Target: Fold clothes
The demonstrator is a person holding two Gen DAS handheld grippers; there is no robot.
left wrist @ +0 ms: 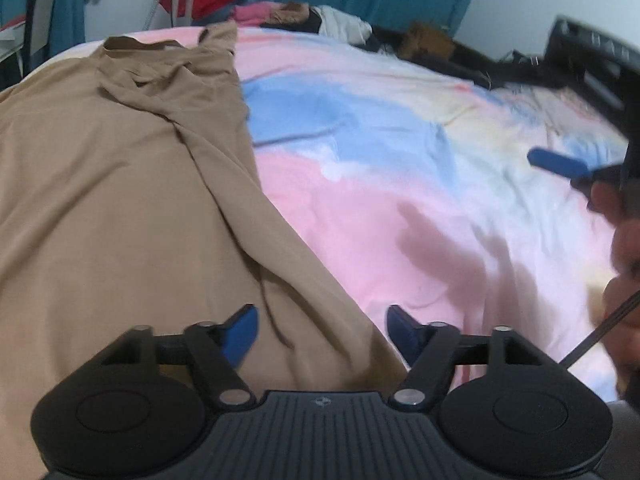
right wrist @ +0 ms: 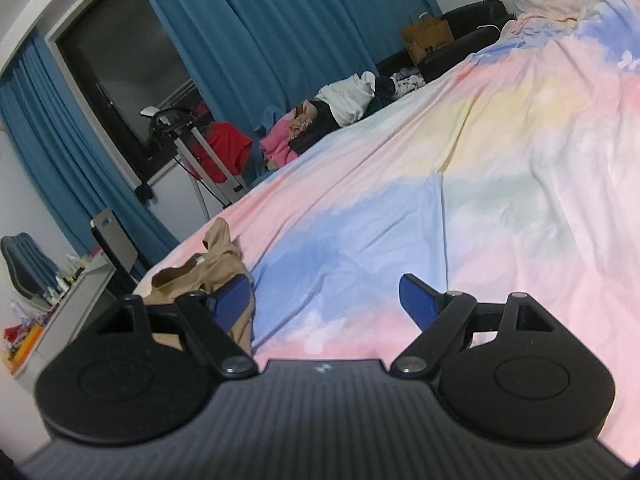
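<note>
Pastel bedsheet (left wrist: 400, 208) in pink, blue and pale yellow patches is seen spread over the bed, wrinkled, under both grippers. Left gripper (left wrist: 322, 334) is held low with its blue-padded fingers spread wide and nothing between them; the tan garment (left wrist: 132, 200) lies flat beneath, its right edge running between the fingers, and a thin cord is seen on the cloth by the left finger. Right gripper (right wrist: 326, 300) is likewise held wide apart and empty, over bare sheet; the same tan garment (right wrist: 208, 264) is seen bunched behind its left finger, contact not determinable. A blurred hand (left wrist: 624, 248) is noted at the right edge of the left view. Farther off, a heap of loose clothes (right wrist: 320, 116) is piled at the bed's far edge. A brown paper bag (right wrist: 426, 36) stands beyond; contents not visible. Blue curtains (right wrist: 280, 28) and a dark window (right wrist: 120, 76) close the room.
</note>
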